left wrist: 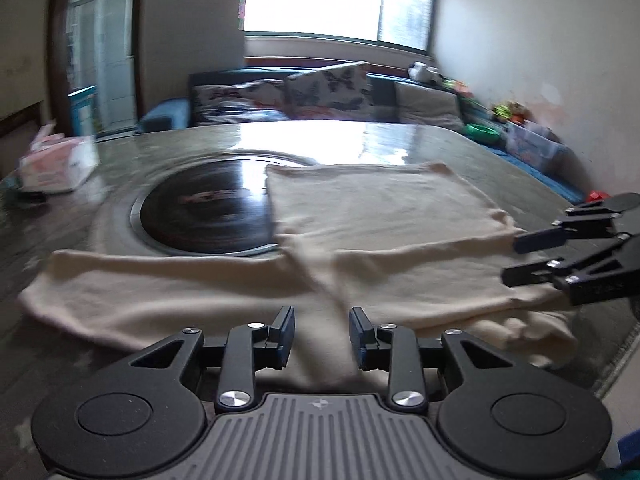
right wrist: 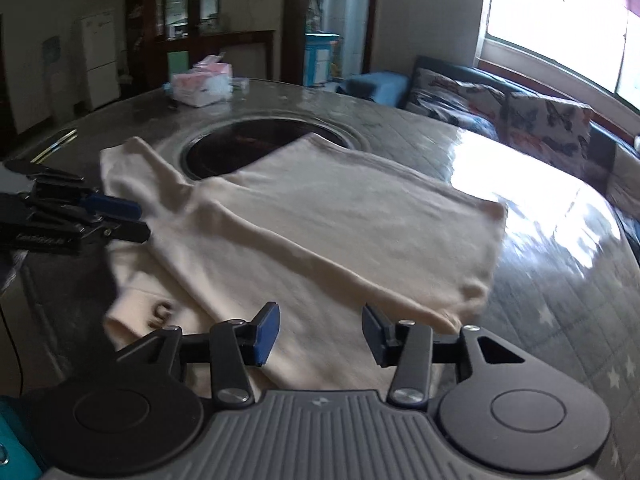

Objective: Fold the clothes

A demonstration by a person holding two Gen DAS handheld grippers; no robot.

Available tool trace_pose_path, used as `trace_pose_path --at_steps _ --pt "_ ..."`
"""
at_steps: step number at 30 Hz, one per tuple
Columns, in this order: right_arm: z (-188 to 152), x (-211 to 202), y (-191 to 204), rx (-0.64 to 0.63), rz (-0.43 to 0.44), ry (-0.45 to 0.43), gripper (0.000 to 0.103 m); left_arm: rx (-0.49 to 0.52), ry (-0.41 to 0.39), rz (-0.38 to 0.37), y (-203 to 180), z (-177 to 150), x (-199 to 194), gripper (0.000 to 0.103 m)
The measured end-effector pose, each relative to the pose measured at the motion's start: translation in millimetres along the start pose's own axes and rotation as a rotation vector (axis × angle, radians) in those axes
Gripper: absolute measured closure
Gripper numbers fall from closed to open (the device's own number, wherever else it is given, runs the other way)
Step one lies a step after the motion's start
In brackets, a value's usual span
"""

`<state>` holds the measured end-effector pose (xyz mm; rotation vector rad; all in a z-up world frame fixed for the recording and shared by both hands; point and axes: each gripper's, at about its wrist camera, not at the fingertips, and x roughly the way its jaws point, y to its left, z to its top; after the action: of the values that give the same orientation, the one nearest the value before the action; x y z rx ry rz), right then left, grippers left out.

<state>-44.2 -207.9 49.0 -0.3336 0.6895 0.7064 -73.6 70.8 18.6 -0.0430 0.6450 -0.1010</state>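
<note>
The cream sweater (left wrist: 360,240) lies spread on the surface (right wrist: 540,240), partly over its dark round inset (left wrist: 208,212), one sleeve stretched sideways, so both the left gripper (left wrist: 322,334) and the right gripper (right wrist: 320,330) hover with fingers apart, holding nothing, above its near edge.

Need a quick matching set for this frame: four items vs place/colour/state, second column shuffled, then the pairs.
1. garment
2. tissue box
3. left gripper
4. round inset

a. dark, glossy, partly covered by cloth
b. cream, spread flat on the table
c. open, empty, over the near cloth
d. pink and white, far table edge

Pairs: 1-b, 2-d, 3-c, 4-a
</note>
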Motion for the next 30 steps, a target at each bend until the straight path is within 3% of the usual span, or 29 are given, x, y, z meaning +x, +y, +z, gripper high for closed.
trace_pose_path --at_steps 6,9,17,21,30 --pt "22.0 19.7 21.3 -0.063 0.076 0.007 0.057 -0.115 -0.003 0.162 46.8 -0.4 -3.7 0.070" --pt "37.5 33.7 33.0 -0.092 0.127 0.007 0.057 -0.153 -0.013 0.258 70.1 0.3 -6.0 0.058" --pt "62.2 68.9 58.0 -0.136 0.219 0.023 0.059 -0.282 -0.021 0.425 126.5 -0.8 -14.4 0.058" --pt "64.9 79.4 60.0 -0.114 0.227 0.034 0.059 -0.347 -0.016 0.464 147.0 -0.9 -13.2 0.058" --pt "60.4 47.3 56.3 -0.124 0.188 -0.015 0.058 -0.428 -0.022 0.477 157.6 8.7 0.9 0.064"
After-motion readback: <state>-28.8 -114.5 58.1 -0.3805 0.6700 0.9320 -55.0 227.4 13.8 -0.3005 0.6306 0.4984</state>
